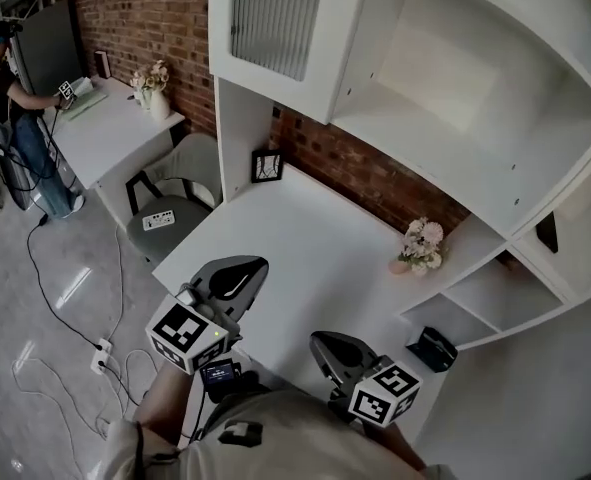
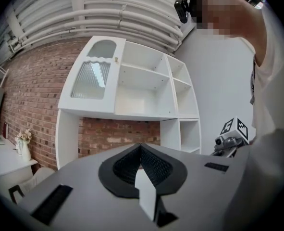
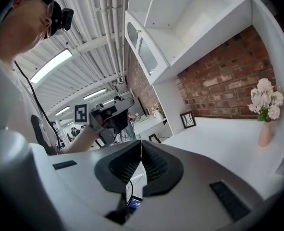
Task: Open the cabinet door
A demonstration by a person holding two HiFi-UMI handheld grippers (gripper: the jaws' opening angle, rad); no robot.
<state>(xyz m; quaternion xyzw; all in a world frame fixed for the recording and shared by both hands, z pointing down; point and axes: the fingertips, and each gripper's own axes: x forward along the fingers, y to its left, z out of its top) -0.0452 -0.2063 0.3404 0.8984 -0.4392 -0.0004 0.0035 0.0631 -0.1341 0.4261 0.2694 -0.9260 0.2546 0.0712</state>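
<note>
The white wall cabinet's door (image 1: 275, 18), with ribbed glass and an arched top pane (image 2: 91, 76), lies closed against the left compartment. A small knob (image 2: 116, 59) sits on its right edge. The compartments to its right are open shelves (image 1: 455, 58). My left gripper (image 1: 237, 276) is held low over the front of the white desk (image 1: 305, 228), pointing at the cabinet, jaws shut with nothing between them (image 2: 141, 146). My right gripper (image 1: 337, 352) is to its right, nearer my body, also shut and empty (image 3: 141, 142). Both are well short of the door (image 3: 144, 52).
On the desk stand a pink vase of flowers (image 1: 420, 246) at the right and a small black picture frame (image 1: 266, 166) against the brick wall. A grey chair (image 1: 175, 203) is left of the desk. Cables (image 1: 65, 318) lie on the floor. A person (image 1: 15, 98) stands at a far desk.
</note>
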